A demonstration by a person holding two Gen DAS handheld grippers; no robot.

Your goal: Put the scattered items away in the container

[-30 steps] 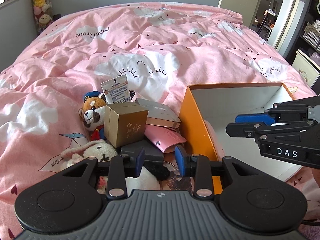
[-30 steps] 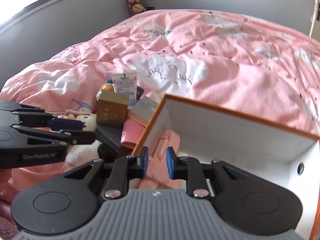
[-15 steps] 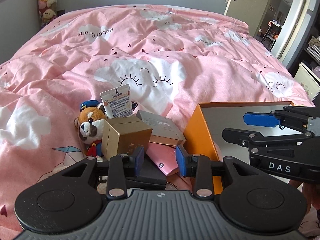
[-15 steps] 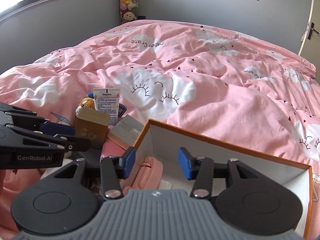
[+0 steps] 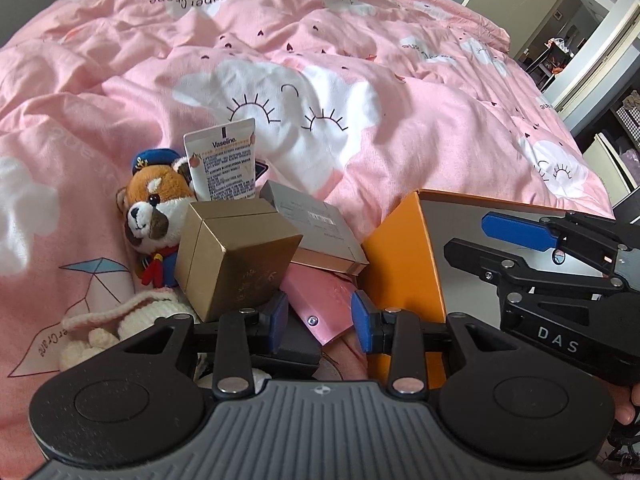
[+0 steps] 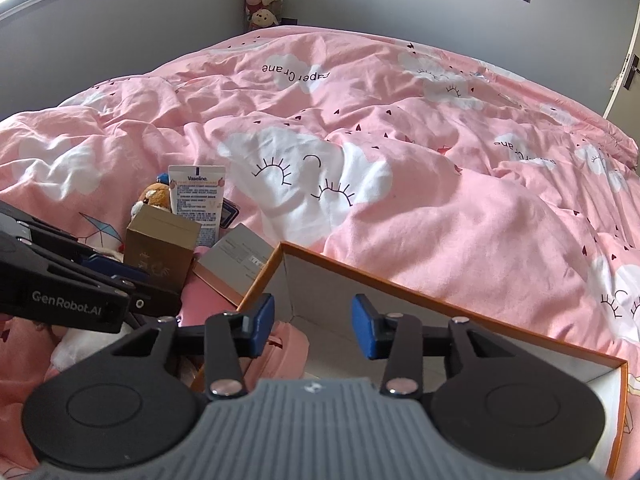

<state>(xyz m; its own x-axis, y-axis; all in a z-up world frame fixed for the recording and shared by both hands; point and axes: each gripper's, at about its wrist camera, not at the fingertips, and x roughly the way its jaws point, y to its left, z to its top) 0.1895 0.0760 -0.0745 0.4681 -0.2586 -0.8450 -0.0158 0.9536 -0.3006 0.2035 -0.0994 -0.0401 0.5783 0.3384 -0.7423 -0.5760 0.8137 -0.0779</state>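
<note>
Clutter lies heaped on the pink duvet (image 5: 360,128) just left of the orange box (image 6: 460,308): a gold carton (image 5: 236,256), a fox plush (image 5: 154,208), a Vaseline tube (image 5: 224,164), a grey flat box (image 5: 316,228) and a pink pouch (image 5: 324,304). Over that heap the left claw (image 5: 319,322) hangs with its jaws parted and nothing between the pads. At the box's open top the right claw (image 6: 313,330) has just been closing but grips nothing, while a pink case (image 6: 288,344) lies inside the box below it.
</note>
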